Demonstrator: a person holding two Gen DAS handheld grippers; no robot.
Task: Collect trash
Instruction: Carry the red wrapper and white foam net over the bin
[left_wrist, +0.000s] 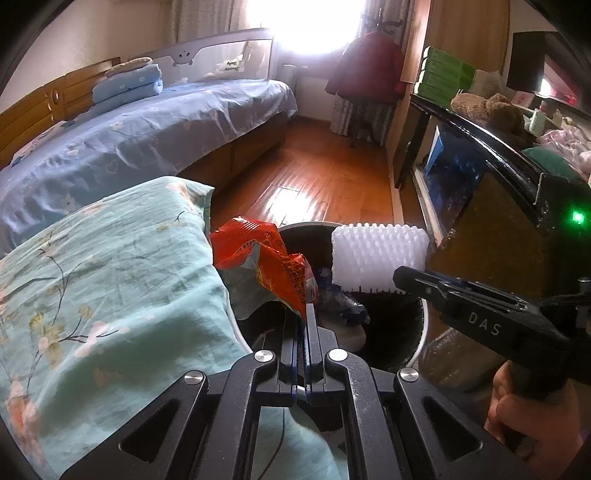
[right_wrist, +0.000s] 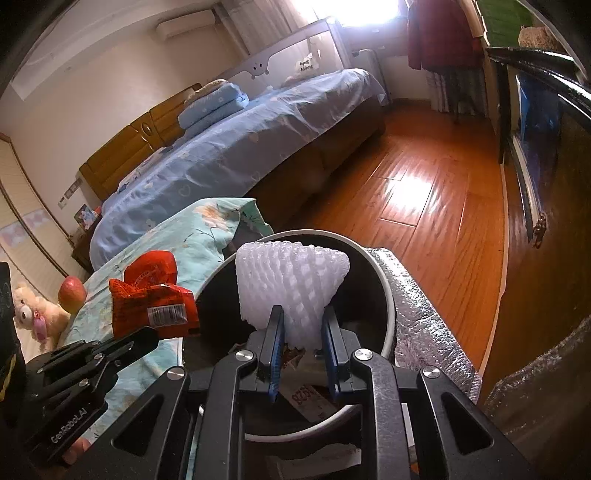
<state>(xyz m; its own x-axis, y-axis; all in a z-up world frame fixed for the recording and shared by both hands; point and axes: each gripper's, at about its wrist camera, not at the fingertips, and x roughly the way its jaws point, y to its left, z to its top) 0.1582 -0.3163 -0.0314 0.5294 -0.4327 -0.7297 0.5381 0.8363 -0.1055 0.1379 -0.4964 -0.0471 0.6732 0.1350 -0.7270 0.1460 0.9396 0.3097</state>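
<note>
Over the black trash bin (right_wrist: 384, 295), my left hand-held gripper (left_wrist: 306, 314) pinches an orange snack wrapper (left_wrist: 266, 258) by one corner, my right hand-held gripper (right_wrist: 302, 325) squeezes white foam netting (right_wrist: 291, 280); either light piece could drift past the bin's rim.

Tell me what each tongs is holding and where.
Left tongs pinch the crumpled red snack wrapper by its lower edge; right tongs grip the white foam fruit net at its narrow bottom end.

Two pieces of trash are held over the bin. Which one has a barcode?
The red snack wrapper in the left gripper; the white foam net in the right gripper has none.
</note>
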